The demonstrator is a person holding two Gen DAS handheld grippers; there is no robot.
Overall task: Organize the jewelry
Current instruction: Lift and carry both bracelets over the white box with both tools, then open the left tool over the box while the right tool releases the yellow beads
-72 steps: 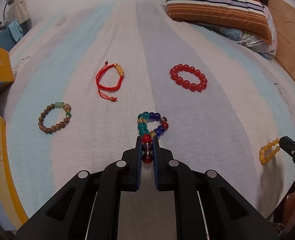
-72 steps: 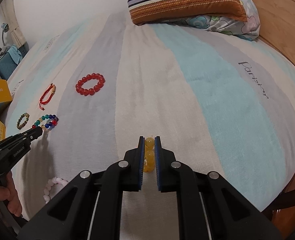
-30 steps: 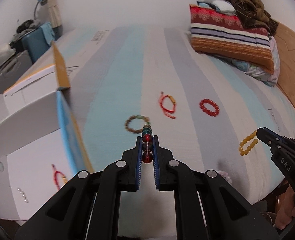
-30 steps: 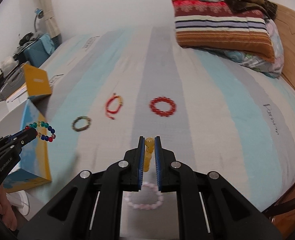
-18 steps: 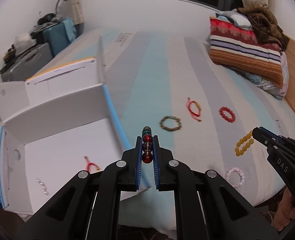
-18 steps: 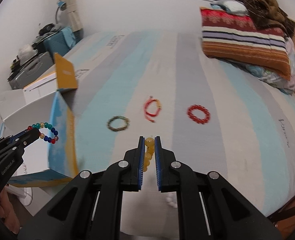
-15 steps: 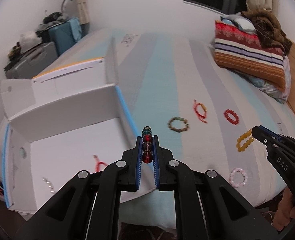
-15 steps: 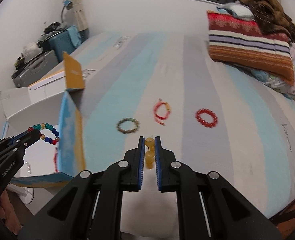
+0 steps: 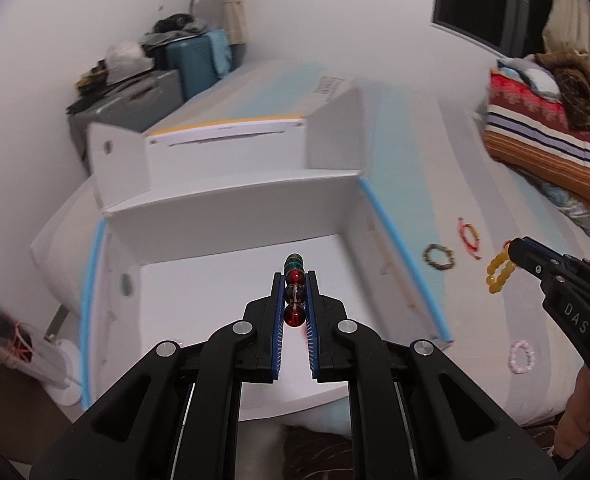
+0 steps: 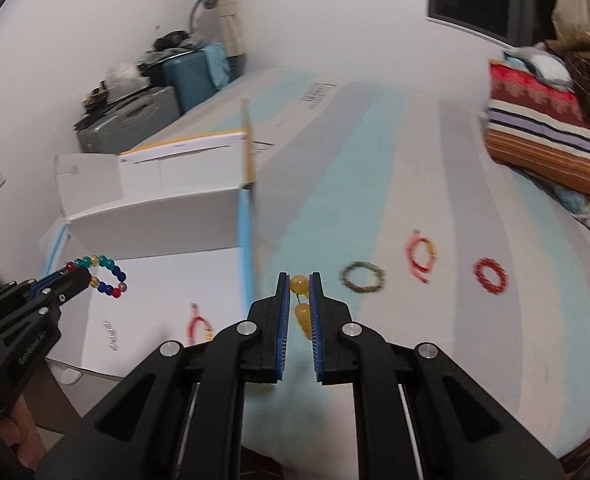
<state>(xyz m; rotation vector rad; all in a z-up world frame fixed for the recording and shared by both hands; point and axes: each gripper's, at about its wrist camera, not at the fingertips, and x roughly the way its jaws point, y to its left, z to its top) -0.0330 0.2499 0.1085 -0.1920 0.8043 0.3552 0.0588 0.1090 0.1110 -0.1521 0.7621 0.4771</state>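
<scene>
My left gripper (image 9: 294, 280) is shut on a multicolour bead bracelet (image 9: 294, 295) and holds it above the open white box (image 9: 231, 216). The same bracelet (image 10: 102, 275) hangs from that gripper (image 10: 75, 274) in the right wrist view. My right gripper (image 10: 300, 280) is shut on a yellow bead bracelet (image 10: 301, 300), held over the bed near the box's blue edge (image 10: 245, 248). In the left wrist view the yellow bracelet (image 9: 500, 272) hangs from the right gripper (image 9: 515, 246). A red cord bracelet (image 10: 197, 324) and small silver pieces (image 10: 111, 332) lie inside the box.
On the striped bed (image 10: 375, 184) lie a brown bead bracelet (image 10: 362, 277), a red cord bracelet (image 10: 420, 255), a red bead bracelet (image 10: 490, 275) and a pink bead bracelet (image 9: 521, 356). Striped pillows (image 9: 543, 136) sit at the far right. Suitcases (image 9: 151, 88) stand by the wall.
Both grippers have lifted their bracelets off the bed and swung left. The left gripper is now over the open box; the right one has come close to the box's edge.
</scene>
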